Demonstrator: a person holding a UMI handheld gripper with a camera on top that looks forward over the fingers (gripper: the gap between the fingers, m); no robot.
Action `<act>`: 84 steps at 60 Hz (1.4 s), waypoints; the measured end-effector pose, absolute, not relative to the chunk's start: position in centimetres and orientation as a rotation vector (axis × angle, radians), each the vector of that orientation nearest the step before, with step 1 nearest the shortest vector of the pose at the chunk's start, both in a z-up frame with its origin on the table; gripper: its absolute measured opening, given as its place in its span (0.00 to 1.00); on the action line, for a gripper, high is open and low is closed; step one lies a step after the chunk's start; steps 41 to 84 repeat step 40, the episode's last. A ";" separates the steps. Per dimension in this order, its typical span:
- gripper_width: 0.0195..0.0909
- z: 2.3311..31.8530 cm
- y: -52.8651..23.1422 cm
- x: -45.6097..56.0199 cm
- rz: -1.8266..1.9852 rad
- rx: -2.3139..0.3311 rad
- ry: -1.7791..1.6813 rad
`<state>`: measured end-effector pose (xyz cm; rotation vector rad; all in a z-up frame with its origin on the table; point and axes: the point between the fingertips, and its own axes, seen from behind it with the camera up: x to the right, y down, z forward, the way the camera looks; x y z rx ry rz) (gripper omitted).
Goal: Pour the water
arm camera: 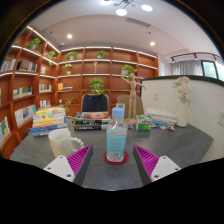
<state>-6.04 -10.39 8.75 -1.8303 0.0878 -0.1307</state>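
Gripper [112, 160] open, bottle [117, 140] between (untouched)

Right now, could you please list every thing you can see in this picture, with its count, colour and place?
water bottle: one, clear with a pale blue label, upright on a red coaster on the table, just ahead of the fingers and in line with the gap between them
coaster: one, red, under the bottle
cup: one, white, on the table to the left of the bottle
table: one, dark grey
books: a stack, mixed colours, far left of the table
vase with flowers: one, white, far right of the table
shelves: wooden, along the back wall, with plants and books
fingers: two, with magenta pads, apart and holding nothing
gripper: one, open, short of the bottle
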 end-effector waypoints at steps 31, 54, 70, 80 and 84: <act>0.88 14.4 -17.6 -11.7 -0.033 -1.766 -0.046; 0.87 14.1 -17.8 -12.3 -0.034 -1.772 -0.060; 0.87 14.1 -17.8 -12.3 -0.034 -1.772 -0.060; 0.87 14.1 -17.8 -12.3 -0.034 -1.772 -0.060; 0.87 14.1 -17.8 -12.3 -0.034 -1.772 -0.060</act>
